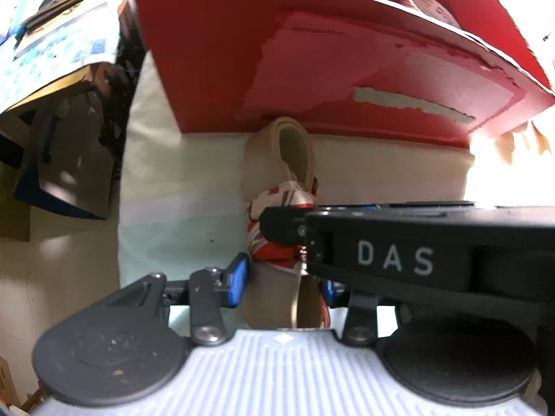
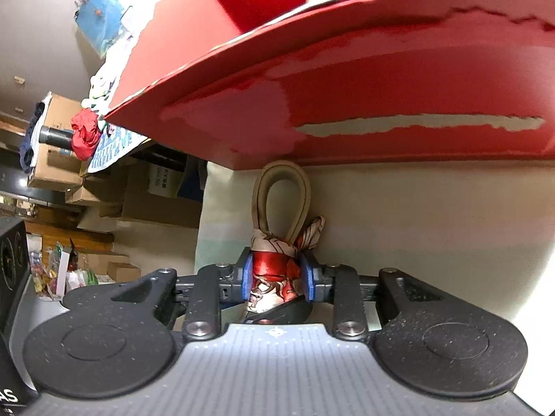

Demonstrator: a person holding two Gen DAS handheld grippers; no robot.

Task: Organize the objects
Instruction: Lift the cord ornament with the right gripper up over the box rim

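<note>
your right gripper (image 2: pixel 276 279) is clenched on the red patterned cloth (image 2: pixel 274 274) tied around the beige strap (image 2: pixel 282 194). your left gripper (image 1: pixel 282 277) has the strap between its fingers; i cannot tell if it grips. the strap lies on the white surface (image 2: pixel 416 225), its loop against the red box (image 2: pixel 347 86).

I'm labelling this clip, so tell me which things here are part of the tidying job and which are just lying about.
In the job:
- beige belt, looped
- red-and-white patterned scarf tied round it
- right gripper, pads against the scarf
- left gripper, straddling the belt
- red cardboard box

Lying about:
- brown cartons
- red cloth
- blue printed sheet
</note>
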